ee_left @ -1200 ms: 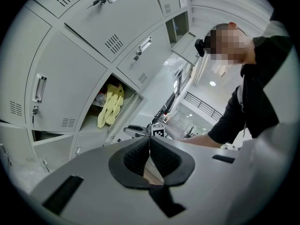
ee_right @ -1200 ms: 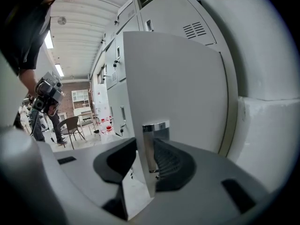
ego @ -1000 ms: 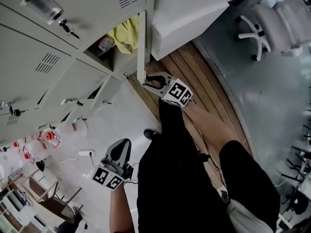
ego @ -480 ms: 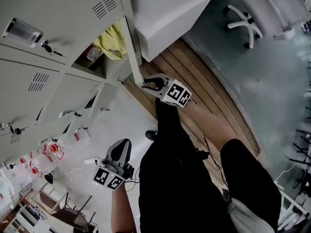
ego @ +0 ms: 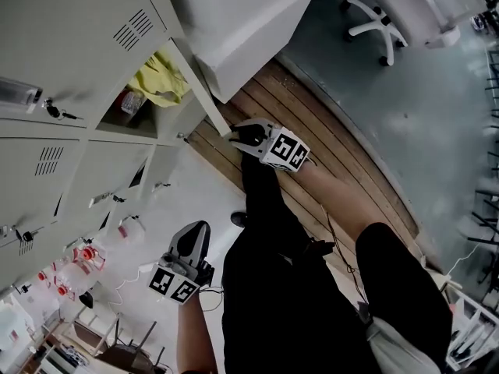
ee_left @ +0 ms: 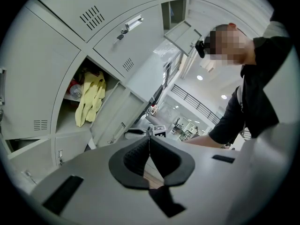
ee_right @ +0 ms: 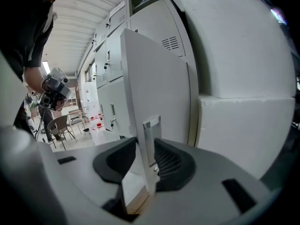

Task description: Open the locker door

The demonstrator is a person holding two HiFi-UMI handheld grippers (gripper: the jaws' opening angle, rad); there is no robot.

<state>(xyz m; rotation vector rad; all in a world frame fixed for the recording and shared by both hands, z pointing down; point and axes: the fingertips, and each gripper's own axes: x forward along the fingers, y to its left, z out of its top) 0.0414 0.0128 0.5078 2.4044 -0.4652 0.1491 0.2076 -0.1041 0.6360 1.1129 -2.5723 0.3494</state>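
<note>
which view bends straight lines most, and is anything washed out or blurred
Left gripper view: strong fisheye, the lockers bow at their edges, the corners go black, the bright hall behind is washed out, and a mosaic patch covers a face. Right gripper view: equally bowed, the locker door sharp, no glare. Head view: lines nearly straight, evenly lit, no motion blur.

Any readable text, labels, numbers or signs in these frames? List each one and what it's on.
No words or numbers are readable in any view.
On the cubes of the left gripper and right gripper: square markers only, no letters.
On the label holder of a closed locker: too small to read.
On the locker door between the right gripper's jaws: no print.
On the red-capped bottles: too small to read.
</note>
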